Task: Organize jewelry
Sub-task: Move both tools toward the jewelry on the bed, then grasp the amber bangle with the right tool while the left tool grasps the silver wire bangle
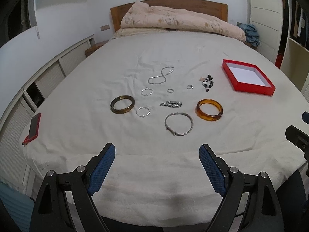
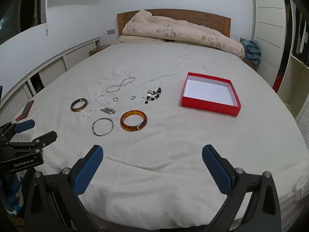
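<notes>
While both my left gripper (image 1: 157,154) and right gripper (image 2: 152,155) hover spread and empty, jewelry lies scattered on the white bed (image 2: 173,145); next I reach the amber bangle (image 2: 133,120), nearest the empty red box (image 2: 210,105).

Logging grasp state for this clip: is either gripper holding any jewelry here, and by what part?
Nothing is held. The left gripper and right gripper are both open and empty above the near end of the bed; all the jewelry lies on the sheet.
</notes>
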